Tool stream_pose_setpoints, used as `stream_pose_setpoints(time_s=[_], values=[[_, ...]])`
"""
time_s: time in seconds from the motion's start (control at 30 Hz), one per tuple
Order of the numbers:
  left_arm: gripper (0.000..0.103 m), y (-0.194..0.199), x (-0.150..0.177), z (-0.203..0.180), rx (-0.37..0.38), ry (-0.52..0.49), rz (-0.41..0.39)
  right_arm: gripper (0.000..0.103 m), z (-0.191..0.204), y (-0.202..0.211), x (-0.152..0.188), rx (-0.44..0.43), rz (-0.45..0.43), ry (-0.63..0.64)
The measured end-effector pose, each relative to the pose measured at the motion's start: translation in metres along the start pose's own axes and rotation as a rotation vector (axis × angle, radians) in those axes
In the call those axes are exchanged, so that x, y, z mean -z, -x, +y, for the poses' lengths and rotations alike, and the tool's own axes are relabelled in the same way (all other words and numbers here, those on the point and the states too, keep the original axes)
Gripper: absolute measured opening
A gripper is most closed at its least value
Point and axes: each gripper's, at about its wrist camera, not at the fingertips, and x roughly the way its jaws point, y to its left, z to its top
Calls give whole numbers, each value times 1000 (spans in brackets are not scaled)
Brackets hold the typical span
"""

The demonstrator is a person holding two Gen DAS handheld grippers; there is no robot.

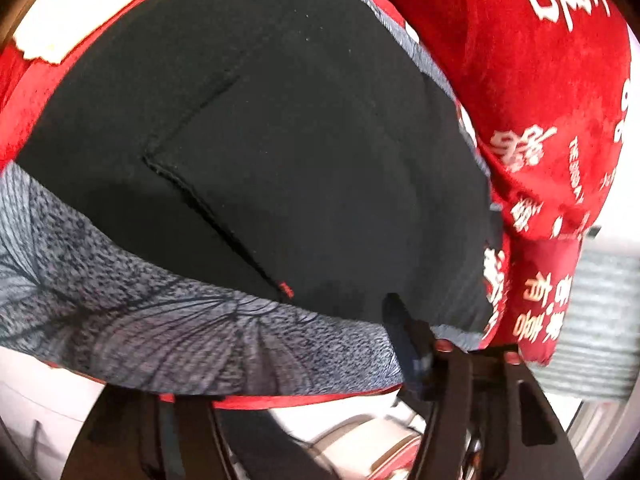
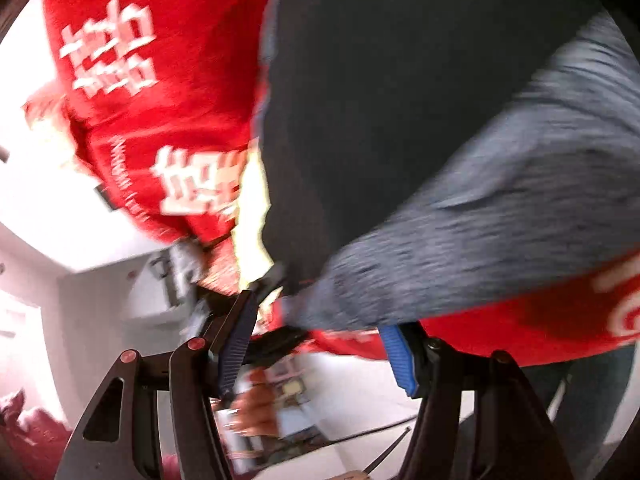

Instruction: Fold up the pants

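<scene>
The pants are red with white lettering [image 1: 532, 92], a black inner panel [image 1: 288, 160] and a grey ribbed waistband [image 1: 168, 320]. They hang lifted in front of both cameras and fill both views. In the left wrist view the waistband drapes over my left gripper [image 1: 288, 364]; only its right finger [image 1: 408, 344] shows, and the left one is hidden under the cloth. In the right wrist view, which is blurred, the waistband [image 2: 500, 200] and red cloth [image 2: 132, 100] lie between the blue pads [image 2: 396, 356] of my right gripper [image 2: 320, 332], whose jaws stand wide apart.
Below the hanging cloth a white surface [image 2: 352, 396] and blurred clutter [image 2: 256, 408] show in the right wrist view. A grey ribbed object [image 1: 600, 312] sits at the right edge of the left wrist view. White room walls [image 2: 48, 208] lie behind.
</scene>
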Motion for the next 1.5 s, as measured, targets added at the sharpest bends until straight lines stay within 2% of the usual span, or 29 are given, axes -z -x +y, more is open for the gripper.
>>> stream_pose_setpoints(time_s=[0.03,0.1,0.17,0.2,0.23,0.27,0.3,0.37,0.53,0.63,0.73,0.8,0.87,0.93,1.0,1.07,1.17,1.2,1.3,1.33,1.37,1.4,1.43,1.5], values=[[52,1,-1,2,-7,-8,6,65,-9,6,0,-1,-20,-24],[47,4,-2,5,-12,-8,18,65,-29,20,-1,-29,-71,-97],[47,6,-3,7,-21,-19,27,63,-43,34,-3,-99,-124,-182],[47,8,-3,7,-29,-30,31,57,-49,41,-4,-134,-155,-224],[45,8,-3,3,-43,-47,38,31,-54,47,-5,-156,-181,-261],[41,7,-4,-1,-56,-58,43,10,-58,51,-8,-160,-202,-296],[40,7,-6,-7,-76,-71,45,7,-55,55,-11,-126,-208,-313],[40,17,-7,-13,-78,-70,35,7,-28,61,-21,-38,-176,-222],[40,51,-22,-49,-69,-102,-15,7,67,79,-65,75,-66,58],[40,71,-52,-85,-48,-145,-105,7,124,78,-110,102,1,228],[40,73,-94,-111,-51,-204,-179,7,161,63,-165,110,38,301],[40,64,-121,-121,-82,-227,-208,7,172,43,-204,160,74,348],[40,45,-157,-125,-147,-242,-238,7,173,18,-243,217,109,388],[41,28,-183,-119,-210,-238,-254,7,170,-12,-267,260,137,392],[47,13,-201,-113,-276,-221,-263,8,154,-33,-289,302,158,378],[47,-1,-216,-100,-324,-173,-260,11,139,-49,-306,325,177,344],[47,3,-219,-97,-341,-132,-285,12,120,-57,-312,331,191,282],[47,9,-217,-101,-357,-139,-297,16,122,-54,-311,314,190,275],[48,33,-205,-110,-403,-155,-330,41,142,-41,-300,291,204,334],[48,41,-201,-113,-424,-160,-339,42,153,-37,-294,276,213,372],[51,47,-199,-116,-459,-173,-346,42,162,-32,-288,264,218,410],[67,48,-198,-119,-480,-185,-344,42,171,-29,-280,260,225,456],[77,46,-193,-121,-503,-199,-335,42,176,-29,-275,271,233,484],[77,33,-189,-123,-522,-217,-306,42,176,-41,-272,321,267,533]])
